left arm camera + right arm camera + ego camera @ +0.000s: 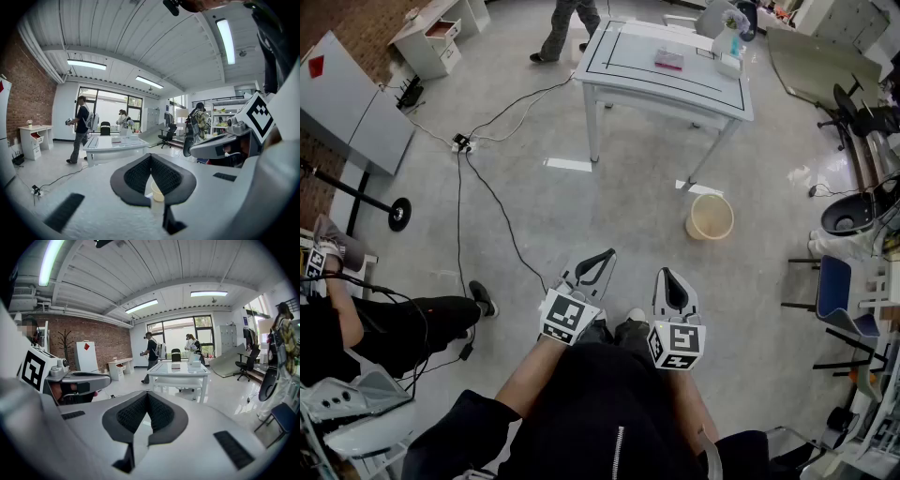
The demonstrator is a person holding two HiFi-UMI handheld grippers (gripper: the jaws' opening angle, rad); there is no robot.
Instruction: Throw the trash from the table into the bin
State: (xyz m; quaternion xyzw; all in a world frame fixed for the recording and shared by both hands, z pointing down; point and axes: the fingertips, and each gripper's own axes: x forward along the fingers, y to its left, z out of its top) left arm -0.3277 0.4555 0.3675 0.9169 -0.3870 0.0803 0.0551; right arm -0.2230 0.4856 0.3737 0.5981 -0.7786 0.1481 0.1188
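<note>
I have both tools low in the head view, close to my body, because nothing is in reach yet. The left gripper [598, 262] has its jaws pressed together at the tips with nothing between them. In its own view the only thing showing in the slot below the pads is the far-off bin. The right gripper [671, 277] is pressed together and empty as well. Both point forward and a little down toward the floor ahead, which I take as a carrying pose for the walk-up, not a reach.

The white table [628, 56] sits in the upper middle of the head view, well apart from me. On it lies a flat pink item [668, 61] near the centre. I judge this to be the trash, though it is too small to name more closely. At the table's right end stand a small box and a bottle [730, 54], close together, and I cannot tell from here whether either counts as trash.

The bin [710, 217] is a pale, round, open-topped bucket on the floor at right of centre, below the table's right corner and between me and the table. That spot looks handy for a short carry from the tabletop. I can see down into it, and its inside looks bare, with nothing dropped in so far. The task looks not yet begun.
</note>
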